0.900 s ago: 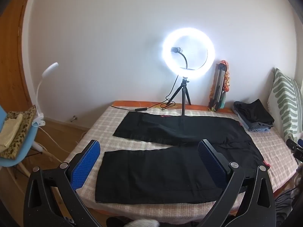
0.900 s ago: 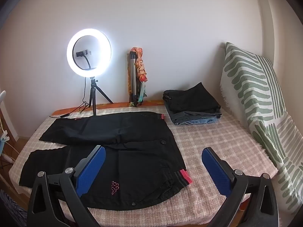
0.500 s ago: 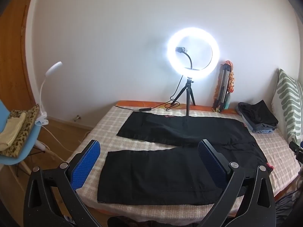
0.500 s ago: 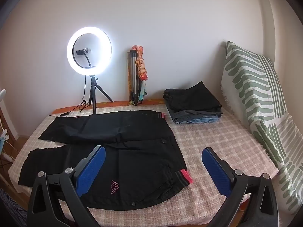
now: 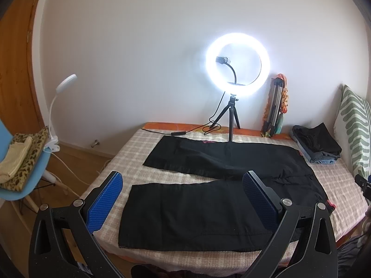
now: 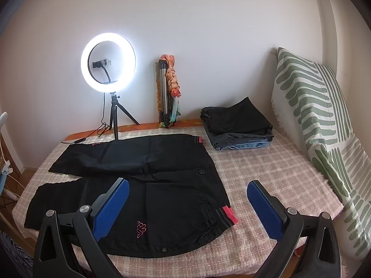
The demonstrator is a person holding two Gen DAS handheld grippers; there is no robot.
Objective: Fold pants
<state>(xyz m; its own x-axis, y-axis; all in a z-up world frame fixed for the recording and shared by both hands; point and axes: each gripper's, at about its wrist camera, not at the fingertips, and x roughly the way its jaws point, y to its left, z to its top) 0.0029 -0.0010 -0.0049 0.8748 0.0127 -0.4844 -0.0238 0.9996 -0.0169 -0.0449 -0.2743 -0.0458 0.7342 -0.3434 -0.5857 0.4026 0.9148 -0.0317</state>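
Black pants (image 5: 208, 199) lie flat and unfolded on the checked bed cover (image 6: 266, 169) — legs spread apart in a V, waistband toward my right, hems toward my left. A pink logo (image 6: 142, 229) shows on the near leg close to the waist; a red tab (image 6: 229, 214) sits at the waistband corner.

Left gripper (image 5: 183, 199): fingers spread wide, nothing between the blue pads (image 5: 105, 202). It hangs above the near leg, not touching the cloth.

Right gripper (image 6: 187, 206): fingers likewise spread wide, nothing pinched — held over the waist end of the pants, clear of the fabric.

Surroundings: lit ring light (image 6: 107, 62) on a small tripod at the far edge of the bed, a folded tripod (image 6: 165, 92) leaning on the wall beside it. A stack of folded clothes (image 6: 238, 125) lies to the right of the pants, well apart from them. Green-patterned pillow (image 6: 313, 106) against the right wall. Blue chair (image 5: 20, 178) with a clip lamp (image 5: 58, 106) stands off the bed's left end.
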